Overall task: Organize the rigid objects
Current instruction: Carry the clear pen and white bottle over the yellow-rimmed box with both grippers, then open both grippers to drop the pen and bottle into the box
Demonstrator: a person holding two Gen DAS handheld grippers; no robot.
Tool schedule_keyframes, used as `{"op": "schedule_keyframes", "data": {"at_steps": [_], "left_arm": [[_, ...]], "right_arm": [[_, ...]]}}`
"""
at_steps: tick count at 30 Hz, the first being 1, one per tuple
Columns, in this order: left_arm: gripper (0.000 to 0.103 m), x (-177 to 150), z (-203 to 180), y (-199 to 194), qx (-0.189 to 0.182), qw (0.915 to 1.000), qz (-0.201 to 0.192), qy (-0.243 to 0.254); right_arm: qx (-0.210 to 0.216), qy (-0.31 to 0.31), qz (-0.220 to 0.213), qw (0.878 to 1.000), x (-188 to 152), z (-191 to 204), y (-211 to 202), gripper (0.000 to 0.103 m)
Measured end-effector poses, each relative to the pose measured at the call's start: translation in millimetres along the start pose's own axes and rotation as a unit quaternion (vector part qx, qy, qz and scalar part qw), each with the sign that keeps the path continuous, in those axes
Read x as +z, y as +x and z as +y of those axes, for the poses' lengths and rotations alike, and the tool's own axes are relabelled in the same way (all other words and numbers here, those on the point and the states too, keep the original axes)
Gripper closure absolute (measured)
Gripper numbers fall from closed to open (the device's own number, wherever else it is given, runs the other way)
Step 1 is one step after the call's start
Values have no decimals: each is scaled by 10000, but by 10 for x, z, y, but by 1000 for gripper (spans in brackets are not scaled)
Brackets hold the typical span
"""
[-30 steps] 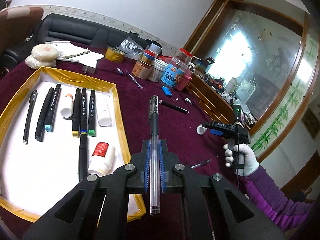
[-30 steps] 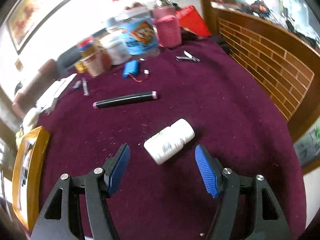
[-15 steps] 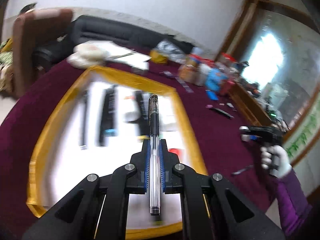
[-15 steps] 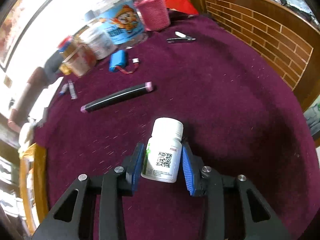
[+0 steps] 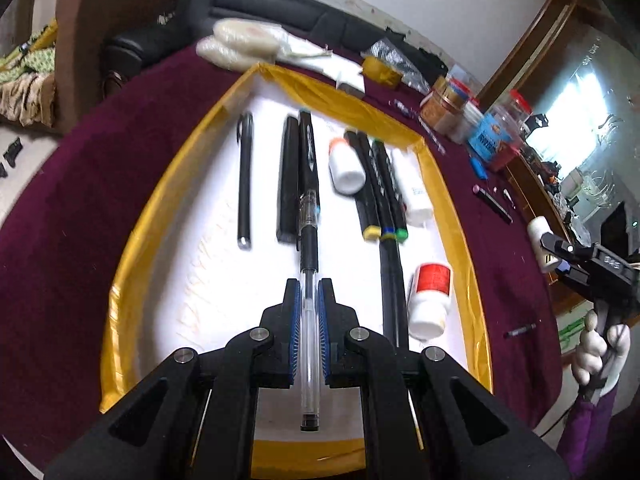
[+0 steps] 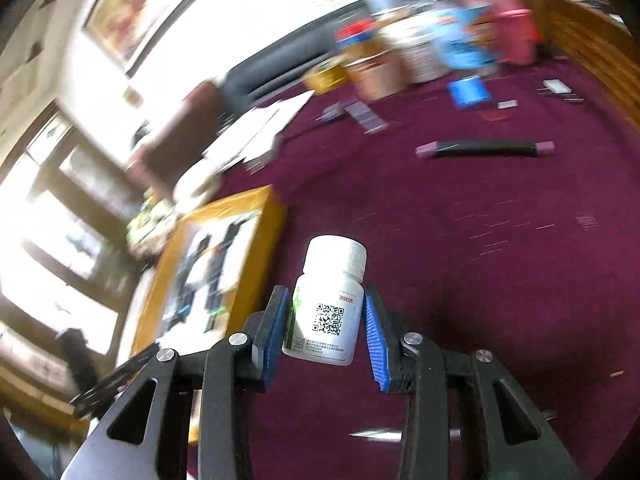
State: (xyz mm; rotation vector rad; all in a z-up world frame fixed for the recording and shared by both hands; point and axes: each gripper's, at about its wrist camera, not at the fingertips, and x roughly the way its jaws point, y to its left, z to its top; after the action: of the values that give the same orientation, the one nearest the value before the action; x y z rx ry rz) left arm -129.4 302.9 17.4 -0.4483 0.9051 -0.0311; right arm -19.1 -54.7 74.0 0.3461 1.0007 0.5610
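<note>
Two grabs in hand right now, so probably around the halfway mark or a bit past. Tray [image 5: 456, 208] already loaded: a thin black pen, a bunch of fat black markers lined up side by side, a couple of small white bottles, plus a red-label bottle [image 5: 431, 300] near the right rim. Left claw [image 5: 308, 332] clamped tight on a clear pen [image 5: 309, 320], hanging over the white middle of the tray, pointing the same way as the markers. Not set down yet, going by the pen sitting fully in the pads.

Right claw [image 6: 325, 328] squeezed shut on a white pill bottle [image 6: 328, 308], QR code facing the camera, held up off the purple cloth [image 6: 480, 280] just right of the tray's gold edge. Same bottle visible far right in the left view too.

Still left out on the cloth: one black marker [image 6: 484, 148] with pink ends, a blue thing further back, some small bits near the jars. Hard to tell which of those count.

Versus a second ago: left side swung from over the cloth to over the tray, still gripping. Right side was wide open around the bottle lying flat; now closed, lifted, and swinging toward the tray, hence the blur.
</note>
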Motion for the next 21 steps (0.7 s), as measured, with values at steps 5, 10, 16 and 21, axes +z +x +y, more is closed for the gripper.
{"op": "schedule_keyframes", "data": {"at_steps": [5,10,16,21], "left_arm": [[79,-59,56,-72,201,9995,-145,-173],[51,-120,79,-467,-33,9965,-801,-244],[39,-181,216,-780,-51,9912,-1294,-283],[32,-195,361,-821,-30,9892,-1428,-333]], "right_arm": [[608,-450,656,9950,-233,694,439,70],[734,-1029,1067,9862,-502,1343,898,70],[196,-1673,1281,9774,-749,1828,1455,68],[336,-1864,1369,9723,-802,1910,1619,68]]}}
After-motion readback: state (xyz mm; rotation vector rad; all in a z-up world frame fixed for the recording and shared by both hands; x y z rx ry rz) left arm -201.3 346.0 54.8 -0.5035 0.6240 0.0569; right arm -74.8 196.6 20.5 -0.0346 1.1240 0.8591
